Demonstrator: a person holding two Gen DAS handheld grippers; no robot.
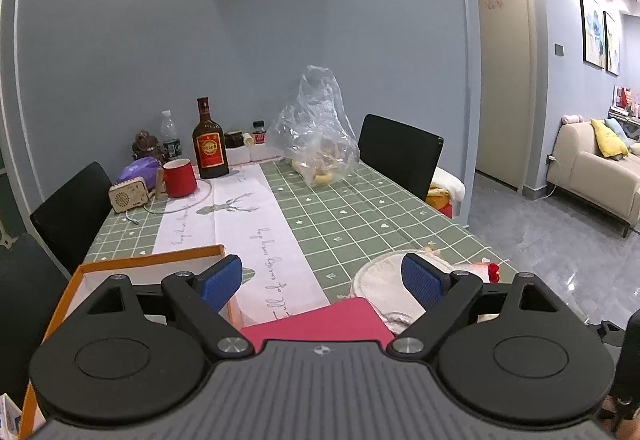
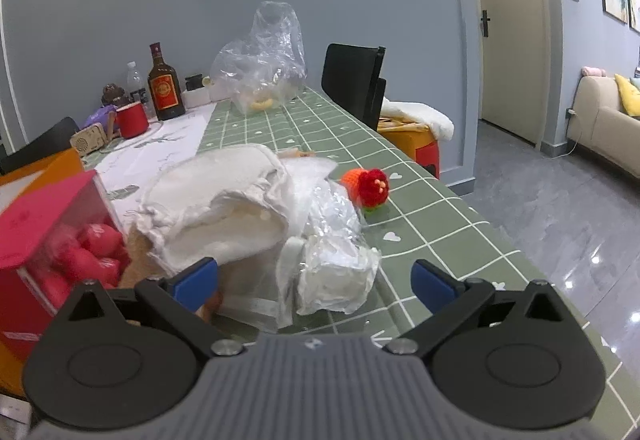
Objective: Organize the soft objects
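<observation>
Fingers of both grippers are spread and hold nothing: the right gripper (image 2: 314, 282) hovers just over the white cloth heap (image 2: 224, 208), the left gripper (image 1: 322, 280) above the pink box (image 1: 320, 320). From the heap, a wrapped roll (image 2: 340, 276) lies at five o'clock and a crocheted toy (image 2: 368, 186) at two. The orange box (image 1: 132, 264) at the left gripper's nine looks bare inside. Sorting seems barely begun; every soft piece lies loose on the table (image 2: 440, 240).
</observation>
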